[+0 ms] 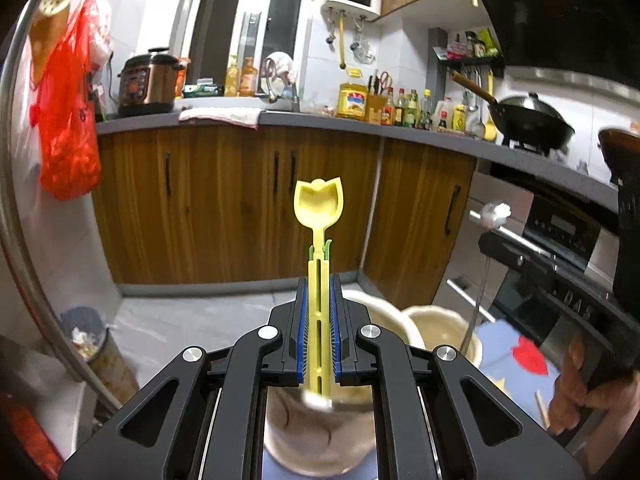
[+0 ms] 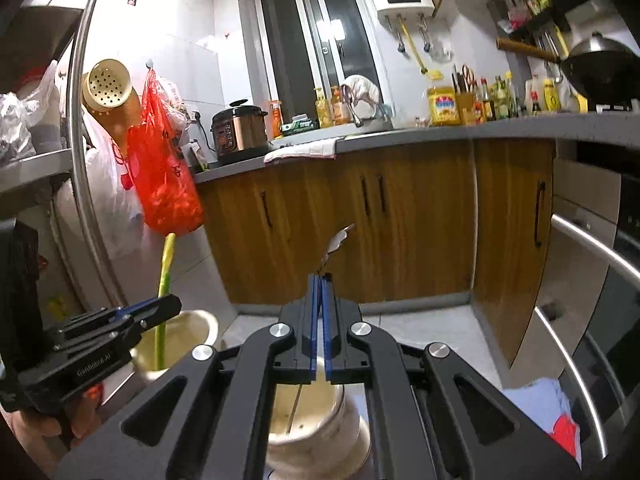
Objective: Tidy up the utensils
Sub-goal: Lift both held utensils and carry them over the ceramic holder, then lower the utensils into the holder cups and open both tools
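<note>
My left gripper (image 1: pixel 319 282) is shut on the handle of a yellow tulip-shaped spoon (image 1: pixel 319 202), bowl end up. The spoon's lower end hangs at the mouth of a beige cup (image 1: pixel 280 436) under the jaws. In the right wrist view the same gripper (image 2: pixel 168 305) holds that spoon (image 2: pixel 167 260) over the left cup (image 2: pixel 200 326). My right gripper (image 2: pixel 321 280) is shut on a thin metal utensil (image 2: pixel 340 238), whose stem runs down into a second beige cup (image 2: pixel 352 428). In the left wrist view the right gripper (image 1: pixel 490 246) and the utensil (image 1: pixel 496 213) stand over that cup (image 1: pixel 436 314).
Wooden cabinets (image 1: pixel 224 200) under a grey counter (image 2: pixel 440 132) face both grippers. An oven with a steel handle (image 2: pixel 592 240) is on the right. A red bag (image 1: pixel 68 120) hangs beside a metal rack (image 2: pixel 80 120) on the left. A small bin (image 1: pixel 96 344) stands on the floor. A hand (image 1: pixel 576 392) holds the right gripper.
</note>
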A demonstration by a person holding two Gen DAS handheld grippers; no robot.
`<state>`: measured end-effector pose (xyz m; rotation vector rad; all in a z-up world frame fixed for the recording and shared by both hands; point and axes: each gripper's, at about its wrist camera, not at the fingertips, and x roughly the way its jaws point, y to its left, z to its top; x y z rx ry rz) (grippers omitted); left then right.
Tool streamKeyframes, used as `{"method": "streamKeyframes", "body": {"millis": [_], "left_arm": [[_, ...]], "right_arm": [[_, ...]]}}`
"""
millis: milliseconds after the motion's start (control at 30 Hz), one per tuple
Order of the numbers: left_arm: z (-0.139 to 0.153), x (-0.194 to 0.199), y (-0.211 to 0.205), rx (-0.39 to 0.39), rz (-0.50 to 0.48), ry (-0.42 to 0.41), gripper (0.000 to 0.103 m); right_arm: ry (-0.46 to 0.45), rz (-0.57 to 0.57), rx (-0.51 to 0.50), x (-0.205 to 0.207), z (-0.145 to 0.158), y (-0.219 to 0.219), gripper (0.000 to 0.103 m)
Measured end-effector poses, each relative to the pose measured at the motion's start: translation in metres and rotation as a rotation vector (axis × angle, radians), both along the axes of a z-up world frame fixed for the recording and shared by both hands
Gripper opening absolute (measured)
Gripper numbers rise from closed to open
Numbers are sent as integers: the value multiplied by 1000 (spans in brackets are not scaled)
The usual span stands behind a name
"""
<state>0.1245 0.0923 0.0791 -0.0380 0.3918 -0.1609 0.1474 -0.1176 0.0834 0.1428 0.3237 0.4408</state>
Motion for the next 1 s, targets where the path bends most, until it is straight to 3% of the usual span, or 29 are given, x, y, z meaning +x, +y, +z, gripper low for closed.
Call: {"method": "streamKeyframes", "body": {"millis": [100, 300, 467, 733, 833, 933, 1000], "left_arm": [[-1, -14, -4, 35, -9, -4, 10], [-8, -17, -3, 30, -5, 37, 10], [-9, -20, -9, 71, -3, 24, 10], [-11, -19, -15, 105, 4, 11, 11], [-11, -19, -16, 98, 2, 10, 15], [-9, -21, -17, 104, 6, -1, 32], [-9, -23, -17, 101, 7, -12, 34]], "right_arm": [[27, 8, 1, -7, -6, -1, 2], [51, 22, -19, -15, -19, 8, 2], [30, 10, -93, -19, -23, 24, 2], [49, 1, -79, -12, -25, 23, 2], [58, 0, -70, -9, -25, 21, 2], [60, 1, -62, -8, -24, 20, 2], [59, -4, -68, -9, -24, 19, 3]]}}
